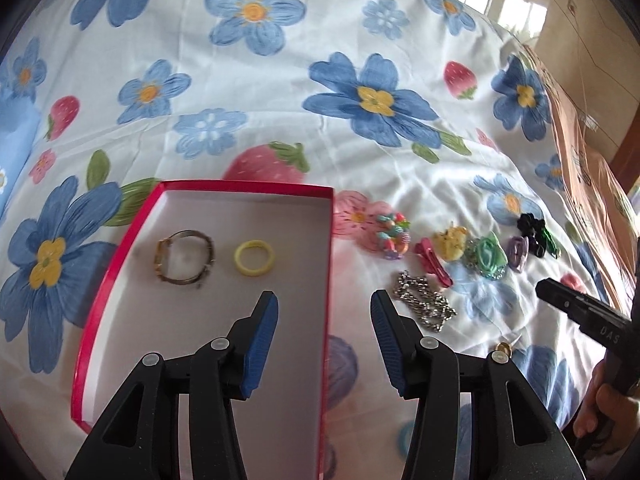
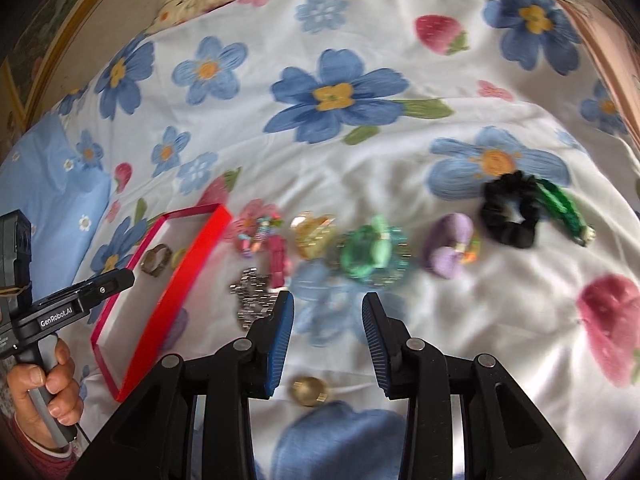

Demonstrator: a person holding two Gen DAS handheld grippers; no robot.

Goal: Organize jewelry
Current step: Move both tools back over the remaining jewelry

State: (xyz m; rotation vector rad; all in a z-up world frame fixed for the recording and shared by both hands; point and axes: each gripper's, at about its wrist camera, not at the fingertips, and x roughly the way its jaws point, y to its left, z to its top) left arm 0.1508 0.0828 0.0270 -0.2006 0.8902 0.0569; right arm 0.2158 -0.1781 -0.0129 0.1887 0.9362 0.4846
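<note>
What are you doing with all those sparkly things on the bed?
A person is sorting jewelry into a red-rimmed shallow box lying on the flowered bedsheet. A metal bangle and a yellow ring already sit inside. The left gripper hovers open over the box's edge. The right gripper hovers open too, above a small gold ring. A silver chain, hair clips and a black scrunchie wait outside.
</note>
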